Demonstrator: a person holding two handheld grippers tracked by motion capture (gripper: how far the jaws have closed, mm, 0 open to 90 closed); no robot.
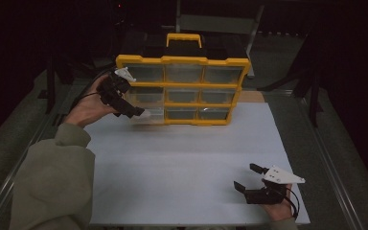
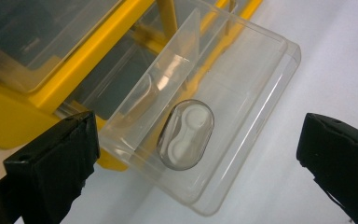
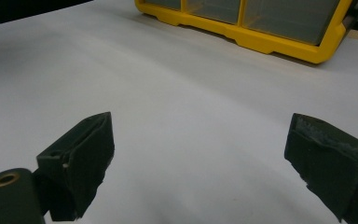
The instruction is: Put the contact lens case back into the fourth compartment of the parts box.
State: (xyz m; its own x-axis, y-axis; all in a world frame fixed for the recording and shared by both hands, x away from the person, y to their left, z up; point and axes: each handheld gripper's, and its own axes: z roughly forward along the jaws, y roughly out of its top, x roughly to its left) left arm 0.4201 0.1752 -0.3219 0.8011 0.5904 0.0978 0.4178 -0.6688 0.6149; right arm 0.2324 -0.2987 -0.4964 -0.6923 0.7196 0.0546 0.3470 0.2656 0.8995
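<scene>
**Yellow organiser, one clear drawer pulled out**

Yellow plastic frames a small-parts organiser (image 1: pixel 183 88) with a black back and a yellow carry handle, standing upright at the far edge of a white sheet (image 1: pixel 187 163) that covers the table. Its front is a grid of clear plastic drawers, three across and three down. The bottom-left one, a clear plastic drawer (image 2: pixel 205 116), is slid out toward the person and juts forward over the white sheet.

In the left gripper view, a thin clear divider splits this drawer along its depth. In the compartment nearer the drawer's front lies a small oval case of smoky transparent plastic (image 2: pixel 185 135) with two pale round wells inside it, resting flat on the drawer floor. A curved clear piece sits in the compartment behind the divider; what it is cannot be made out.

The left gripper (image 1: pixel 133 111) is held at the left side of the organiser, with its tips at the pulled-out drawer. Its two black jaws stand wide apart on either side of the drawer and grip nothing; whether they touch it is unclear.

The right gripper (image 1: pixel 248 178) rests low over the near right corner of the white sheet, well apart from the organiser. Its jaws too are spread and hold nothing, with bare sheet between them.
</scene>
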